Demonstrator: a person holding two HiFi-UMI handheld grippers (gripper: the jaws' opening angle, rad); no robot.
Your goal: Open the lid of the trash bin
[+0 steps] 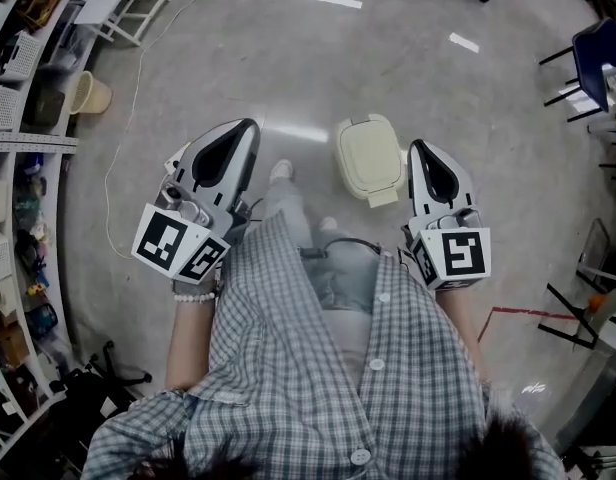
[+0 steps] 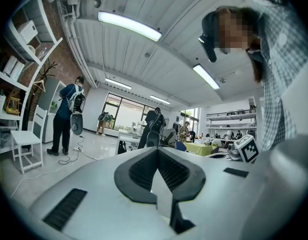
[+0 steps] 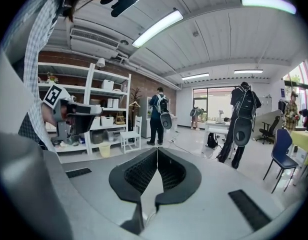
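trash bin [image 1: 369, 158] lies beside right gripper [image 1: 419, 148], not touching its closed jaws.

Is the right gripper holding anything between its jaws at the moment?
No, on the right gripper the jaws meet with nothing between them.

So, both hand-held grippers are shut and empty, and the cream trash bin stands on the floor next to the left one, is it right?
Not quite. The trash bin stands on the floor next to the right hand-held gripper, not the left hand-held gripper; the head view shows this. The rest holds: both are shut and empty.
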